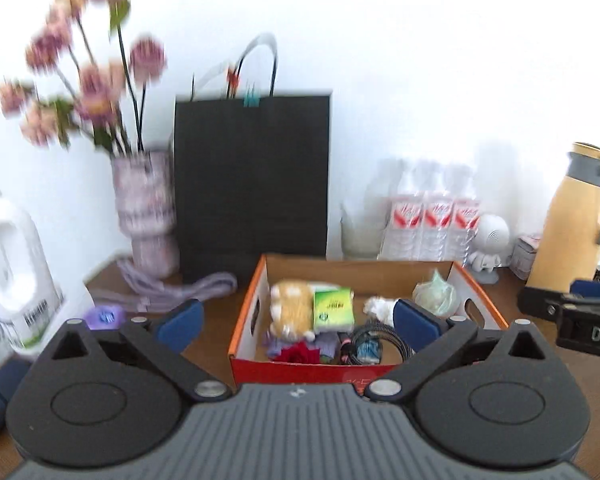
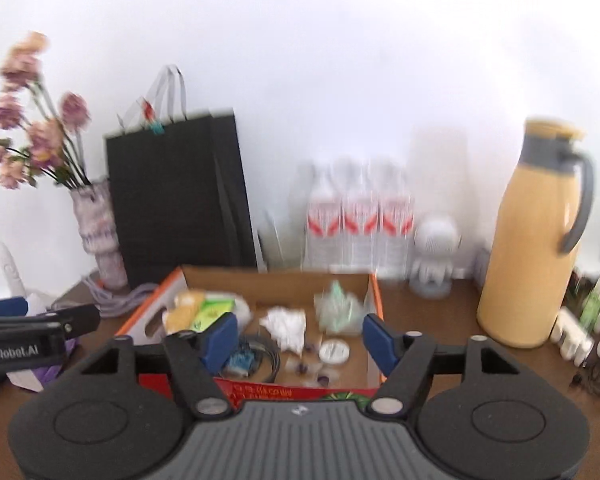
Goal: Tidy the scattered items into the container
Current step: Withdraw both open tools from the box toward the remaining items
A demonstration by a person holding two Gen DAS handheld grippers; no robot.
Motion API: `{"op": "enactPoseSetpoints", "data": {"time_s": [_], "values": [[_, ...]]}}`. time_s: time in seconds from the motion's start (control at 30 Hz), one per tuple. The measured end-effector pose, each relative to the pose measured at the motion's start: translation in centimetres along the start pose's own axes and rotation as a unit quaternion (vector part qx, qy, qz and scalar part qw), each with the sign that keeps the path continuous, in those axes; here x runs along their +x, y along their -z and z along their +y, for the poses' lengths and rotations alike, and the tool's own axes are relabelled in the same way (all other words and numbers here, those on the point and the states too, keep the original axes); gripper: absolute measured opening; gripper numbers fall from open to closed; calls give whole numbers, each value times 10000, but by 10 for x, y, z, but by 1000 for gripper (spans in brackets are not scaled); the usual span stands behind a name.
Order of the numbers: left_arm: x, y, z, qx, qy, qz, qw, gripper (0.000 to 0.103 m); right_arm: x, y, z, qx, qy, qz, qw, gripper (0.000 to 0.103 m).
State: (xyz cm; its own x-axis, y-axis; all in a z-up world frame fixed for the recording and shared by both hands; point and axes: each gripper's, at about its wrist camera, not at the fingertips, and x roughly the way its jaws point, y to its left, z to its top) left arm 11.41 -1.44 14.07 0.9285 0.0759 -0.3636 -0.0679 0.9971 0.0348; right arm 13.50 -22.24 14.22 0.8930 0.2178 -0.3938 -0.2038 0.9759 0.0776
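Both the left gripper (image 1: 296, 320) and right gripper (image 2: 296, 340) stand released and empty, with the cardboard box (image 1: 476, 292) ahead of and below both, while a purple item (image 1: 104, 317) lies outside beside the left jaw.

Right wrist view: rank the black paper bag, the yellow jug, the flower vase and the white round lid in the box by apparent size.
1. black paper bag
2. yellow jug, nearly as tall as the bag but narrower
3. flower vase
4. white round lid, clearly the smallest though nearest the camera
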Motion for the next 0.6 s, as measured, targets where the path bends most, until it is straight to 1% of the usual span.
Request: {"op": "enactPoseSetpoints", "data": {"time_s": [0.07,0.13,0.2,0.27,0.33,0.37,0.4,0.47,0.5,0.53,0.6], "values": [[-17,15,-3,61,-24,-193,9998,103,-13,14,3,70,53,-251,9996,70],[-34,30,-1,84,54,-337,9994,103,-27,28,7,41,115,-402,9991,70],[-51,45,3,101,79,-376,9992,103,-46,44,17,-213,225,-493,9983,71],[-75,65,4,98,133,-440,9989,103,-66,65,25,-340,298,-513,9977,74],[-95,86,1,241,102,-508,9984,103,-86,88,28,-350,258,-471,9979,78],[-105,97,-3,365,26,-481,9982,103,-96,99,30,-365,260,-419,9981,78],[-115,107,-7,434,-28,-452,9980,103,-107,111,33,-397,352,-329,9980,78],[-135,129,-10,627,222,-515,9965,103,-122,133,37,-444,455,-200,9978,79],[-143,137,-12,730,232,-531,9956,103,-129,141,39,-454,448,-112,9979,79],[-148,143,-13,796,170,-496,9954,103,-135,149,39,-442,436,-46,9981,79],[-153,151,-11,719,132,-309,9968,103,-147,160,38,-462,387,-63,9982,79]]}}
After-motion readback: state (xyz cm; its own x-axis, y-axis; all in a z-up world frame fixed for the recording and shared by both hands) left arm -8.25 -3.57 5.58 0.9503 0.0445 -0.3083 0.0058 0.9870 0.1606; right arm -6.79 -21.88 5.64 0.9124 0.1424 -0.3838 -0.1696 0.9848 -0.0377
